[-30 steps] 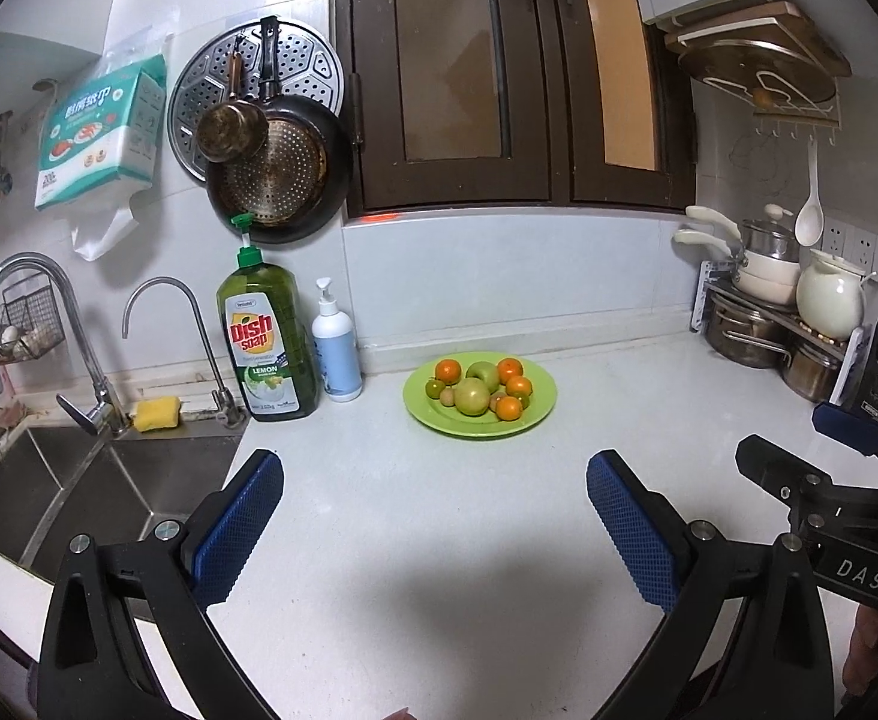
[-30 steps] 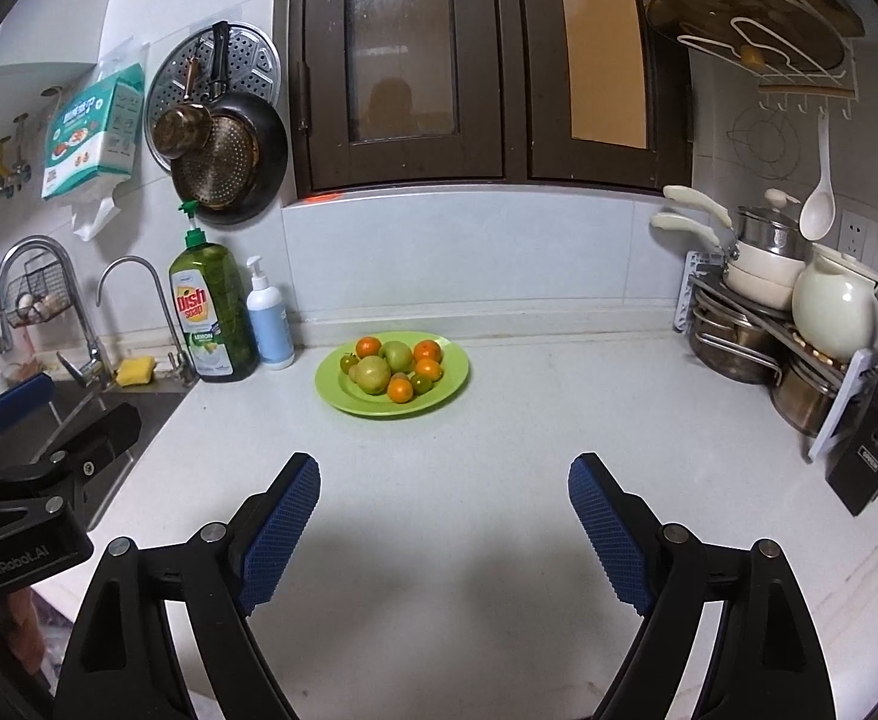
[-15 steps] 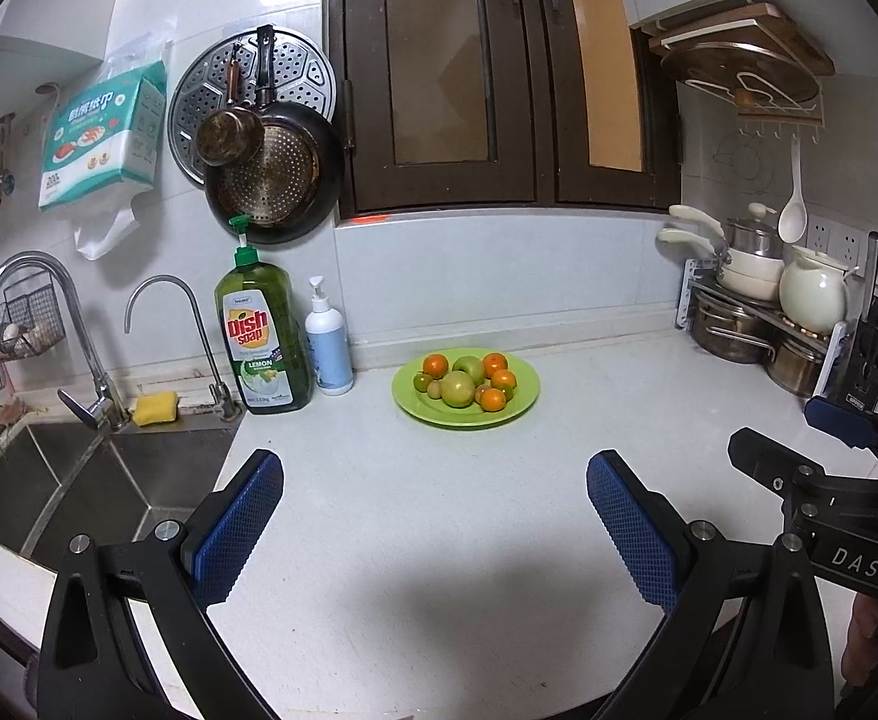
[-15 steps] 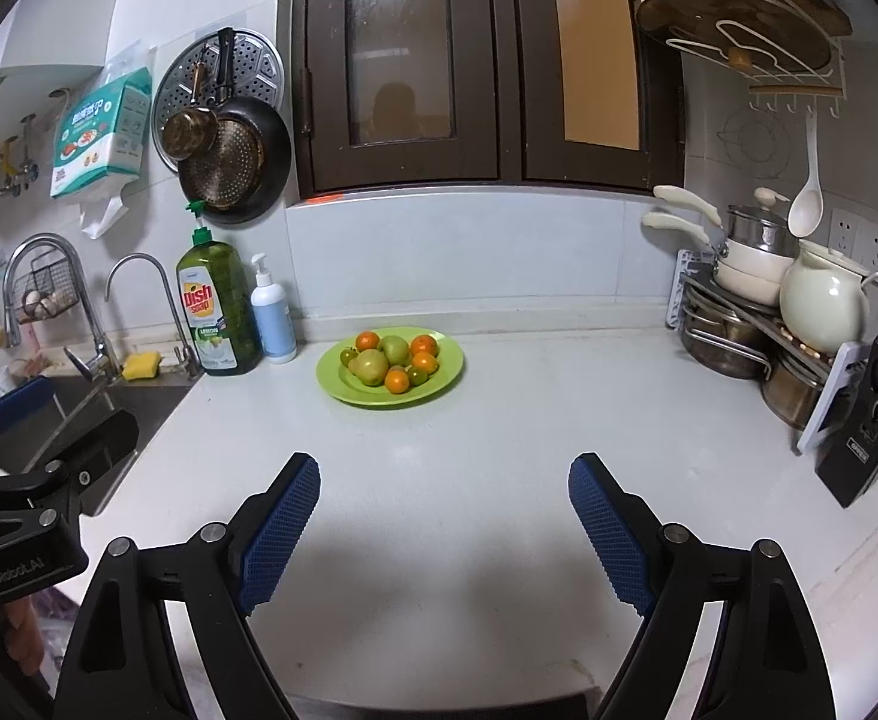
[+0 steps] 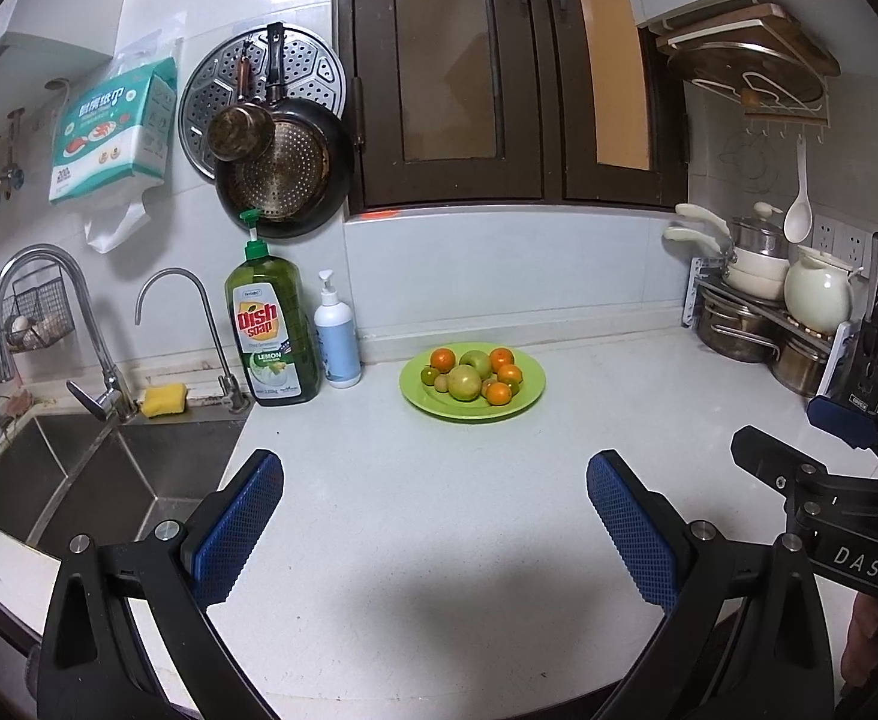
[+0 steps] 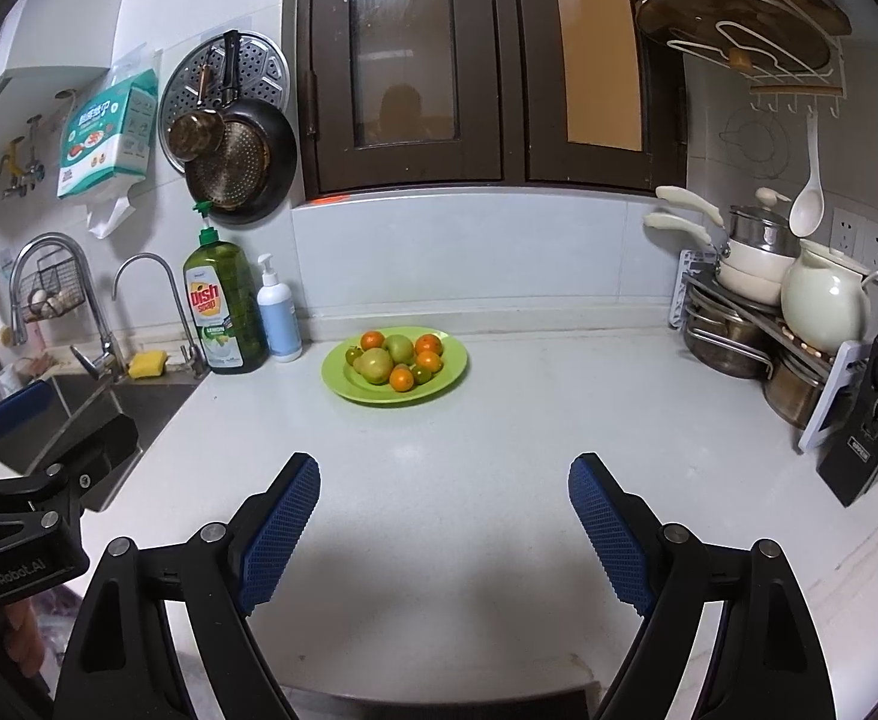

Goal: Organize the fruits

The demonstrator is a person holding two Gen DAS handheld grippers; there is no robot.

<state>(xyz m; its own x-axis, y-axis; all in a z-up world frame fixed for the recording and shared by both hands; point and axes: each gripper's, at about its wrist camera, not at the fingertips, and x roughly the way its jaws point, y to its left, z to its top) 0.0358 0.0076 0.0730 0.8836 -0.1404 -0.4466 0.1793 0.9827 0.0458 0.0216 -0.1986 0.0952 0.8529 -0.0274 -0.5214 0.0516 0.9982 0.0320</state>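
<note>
1. The left gripper (image 5: 433,525) has its jaws wide apart with nothing between them. Only bare white desk (image 5: 439,540) shows in the gap.
2. The right gripper (image 6: 444,525) is the same: jaws wide apart, nothing held, bare desk between them.
3. Straight ahead of both pairs of jaws, well past the tips, sits the green plate (image 5: 528,401). All the fruits (image 5: 475,377) lie piled on it: small orange ones, green ones and a few tiny ones.
4. What has changed: a second ago the plate looked bigger and closer to the left jaws. Now it looks smaller and farther off. Both grippers have pulled back from it a little, and the jaws have stayed just as wide.
5. What that means: the fruits are already together on the plate, and no fruit lies loose on the desk. This could be the end, with the sorting done, or a step back before reaching in. The pictures cannot tell which.
6. Farther out to the left of the jaws stand the dish soap bottle (image 5: 271,330) and the sink (image 5: 79,480).
</note>
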